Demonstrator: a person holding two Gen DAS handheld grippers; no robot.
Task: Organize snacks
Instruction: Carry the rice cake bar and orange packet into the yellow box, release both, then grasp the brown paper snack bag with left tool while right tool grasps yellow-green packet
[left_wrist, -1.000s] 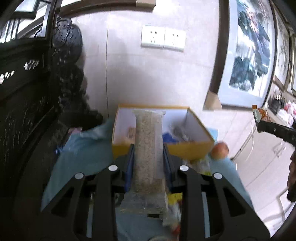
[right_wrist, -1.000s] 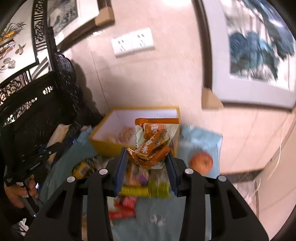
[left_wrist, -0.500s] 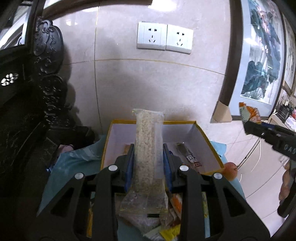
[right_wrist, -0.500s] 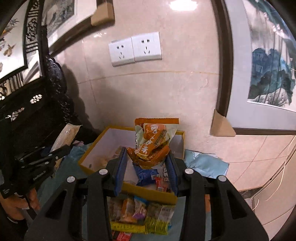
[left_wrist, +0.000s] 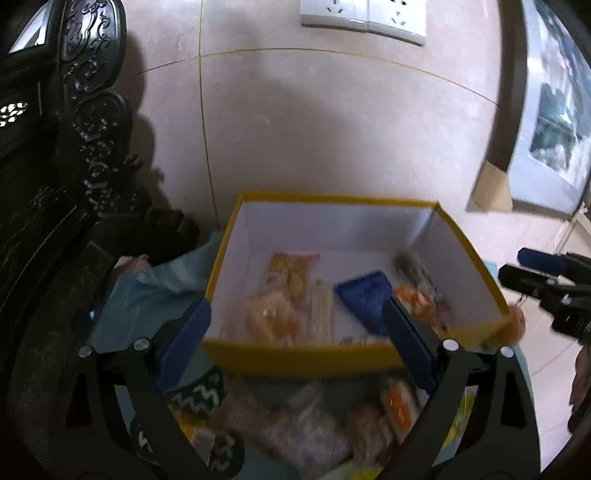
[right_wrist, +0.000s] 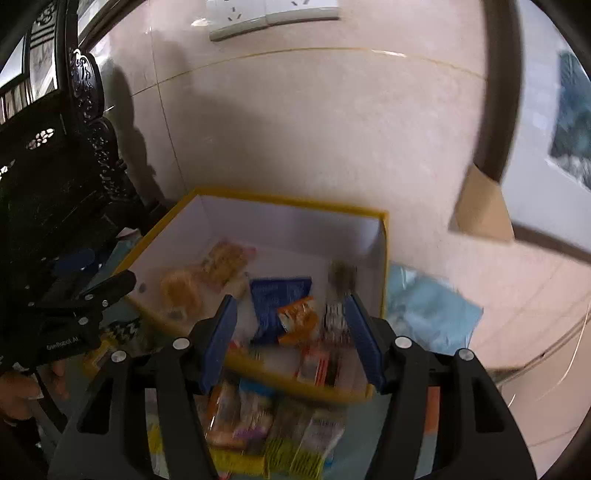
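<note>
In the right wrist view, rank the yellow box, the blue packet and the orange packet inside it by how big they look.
1. Yellow box, largest by far.
2. Blue packet.
3. Orange packet, smallest; it lies partly over the blue one, so their gap is somewhat unsure.

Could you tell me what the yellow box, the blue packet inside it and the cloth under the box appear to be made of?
The yellow box looks like thin cardboard: matte white inside, sharp folded corners, yellow edges. The blue packet seems to be glossy plastic film, judging by its flat, creased face, though blur hides detail. The cloth looks like soft light blue woven fabric, wrinkled and matte.
</note>
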